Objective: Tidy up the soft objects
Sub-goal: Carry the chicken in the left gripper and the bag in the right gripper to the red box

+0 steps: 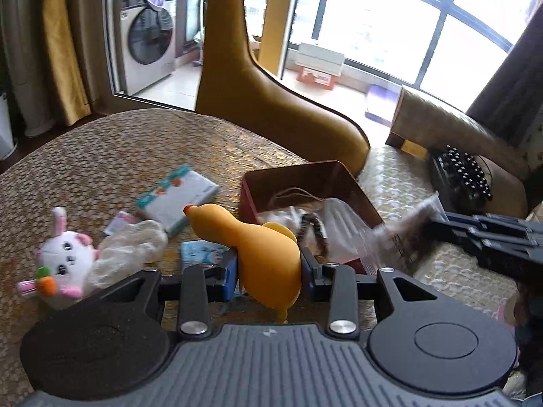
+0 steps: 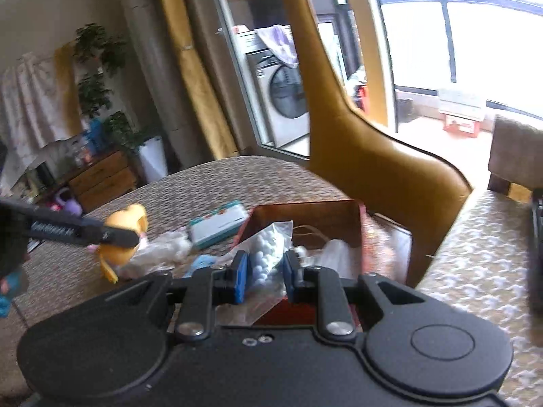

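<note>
My left gripper is shut on a yellow rubber chicken and holds it above the table, just left of the red box. The chicken also shows in the right wrist view. My right gripper is shut on a clear plastic bag of white balls over the red box; the bag shows blurred in the left wrist view. A white bunny plush and a crumpled white bag lie on the table at the left.
A tissue pack and a small blue packet lie on the woven tablecloth. The red box holds other bags and cords. A tan chair back stands behind the table. A black studded bag sits at the right.
</note>
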Available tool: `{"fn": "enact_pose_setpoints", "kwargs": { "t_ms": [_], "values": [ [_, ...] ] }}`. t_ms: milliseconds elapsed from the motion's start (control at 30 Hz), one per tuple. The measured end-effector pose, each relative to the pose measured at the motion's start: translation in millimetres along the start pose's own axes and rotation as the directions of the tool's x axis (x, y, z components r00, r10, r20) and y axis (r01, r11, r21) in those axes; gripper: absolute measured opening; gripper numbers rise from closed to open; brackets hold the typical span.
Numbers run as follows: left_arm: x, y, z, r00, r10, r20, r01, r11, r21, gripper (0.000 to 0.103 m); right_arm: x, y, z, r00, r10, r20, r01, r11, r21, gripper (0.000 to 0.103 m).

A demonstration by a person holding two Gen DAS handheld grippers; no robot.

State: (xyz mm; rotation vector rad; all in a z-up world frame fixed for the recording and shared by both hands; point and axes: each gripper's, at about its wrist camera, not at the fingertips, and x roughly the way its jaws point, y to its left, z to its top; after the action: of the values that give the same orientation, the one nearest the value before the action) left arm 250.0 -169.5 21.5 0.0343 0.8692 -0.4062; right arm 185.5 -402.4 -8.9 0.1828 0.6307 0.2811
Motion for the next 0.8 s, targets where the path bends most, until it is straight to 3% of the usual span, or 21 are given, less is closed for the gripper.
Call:
{"fn": "enact_pose_setpoints", "kwargs": {
  "t_ms": [400,533,800],
  "values": [
    [60,-40,3,0.998,-0.022,-0.065,0.026,0.998,0.06,0.036,53,-30,16,0.995,-0.09,-0.03,0.091,0.996,0.026,0.021],
    [80,-42,9,0.995,-0.033,-0.092,0.036,0.999,0.034,0.036,73,-37,22,0.991,-0.126,-0.037,0.128,0.991,0.034,0.021],
    [111,-46,26,0.996,-0.02,-0.084,0.024,0.999,0.043,0.036,112,-53,31,0.986,-0.156,-0.062,0.161,0.985,0.07,0.021]
  ]
}}
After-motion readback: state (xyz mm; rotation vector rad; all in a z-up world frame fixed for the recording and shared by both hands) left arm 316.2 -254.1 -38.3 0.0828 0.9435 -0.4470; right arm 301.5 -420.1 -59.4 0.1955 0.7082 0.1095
